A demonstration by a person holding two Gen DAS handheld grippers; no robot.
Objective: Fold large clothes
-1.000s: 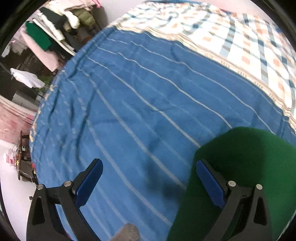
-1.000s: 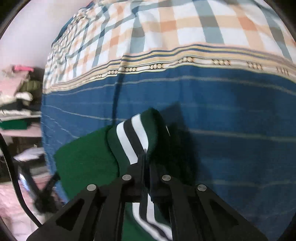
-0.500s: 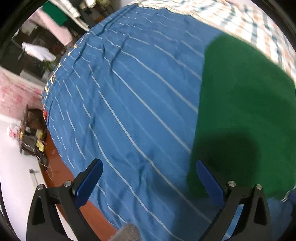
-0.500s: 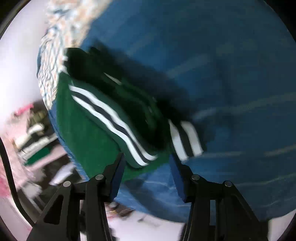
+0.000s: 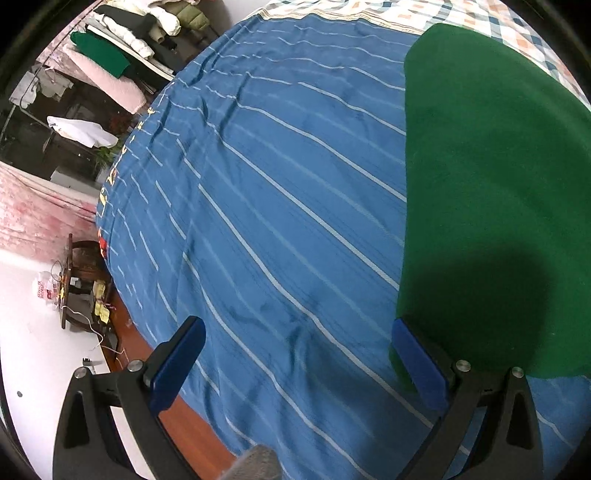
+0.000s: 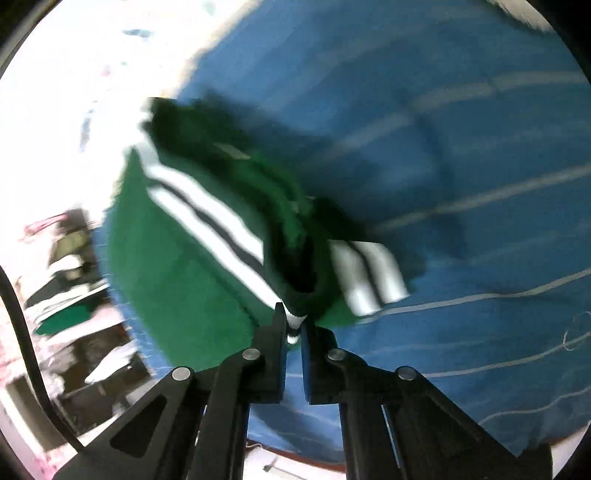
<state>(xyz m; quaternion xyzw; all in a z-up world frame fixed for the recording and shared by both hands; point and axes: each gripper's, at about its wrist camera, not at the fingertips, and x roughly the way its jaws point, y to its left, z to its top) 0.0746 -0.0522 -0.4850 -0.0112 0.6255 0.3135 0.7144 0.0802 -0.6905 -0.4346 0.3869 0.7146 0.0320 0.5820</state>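
Observation:
A green garment (image 5: 487, 177) lies flat on the blue striped bed cover (image 5: 277, 192), at the right of the left wrist view. My left gripper (image 5: 295, 362) is open and empty above the cover, its right finger (image 5: 417, 365) at the garment's near left corner. In the blurred right wrist view, my right gripper (image 6: 293, 325) is shut on the green garment's white-striped edge (image 6: 295, 321); its folded body (image 6: 177, 266) and a striped cuff (image 6: 369, 277) lie just ahead.
A checked blanket (image 5: 480, 14) lies beyond the garment. Stacks of folded clothes (image 5: 122, 48) sit on racks left of the bed. The bed's wooden edge (image 5: 177, 417) and white floor (image 5: 33, 354) with small clutter are at lower left.
My right gripper was shut on the garment, opened half a second ago, and is now shut on its striped edge. My left gripper stayed open and drew back toward the bed's near edge.

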